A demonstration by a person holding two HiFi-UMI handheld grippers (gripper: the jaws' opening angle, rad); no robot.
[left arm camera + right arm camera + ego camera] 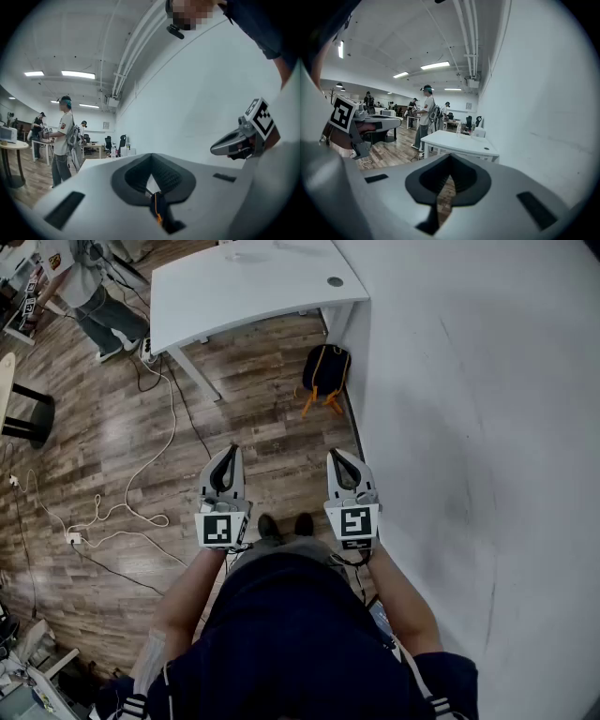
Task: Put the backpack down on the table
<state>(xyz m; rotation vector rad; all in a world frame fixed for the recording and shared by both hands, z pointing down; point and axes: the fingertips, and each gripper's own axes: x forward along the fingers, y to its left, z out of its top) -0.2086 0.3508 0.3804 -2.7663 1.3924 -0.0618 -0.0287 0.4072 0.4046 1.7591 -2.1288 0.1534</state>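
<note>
Your left gripper (228, 452) and right gripper (338, 457), both grey plastic with a marker cube at the back, are held side by side in front of you. Each has its jaws pressed together on nothing. You stand on a brown wood-plank floor (112, 427) beside a plain white wall (469, 427). Ahead, a white rectangular table (244, 287) stands against that wall. The black backpack with orange trim and straps (325, 371) sits on the floor by the wall, next to a table leg, well apart from both grippers. A thin white cable (141, 470) trails across the planks on your left.
</note>
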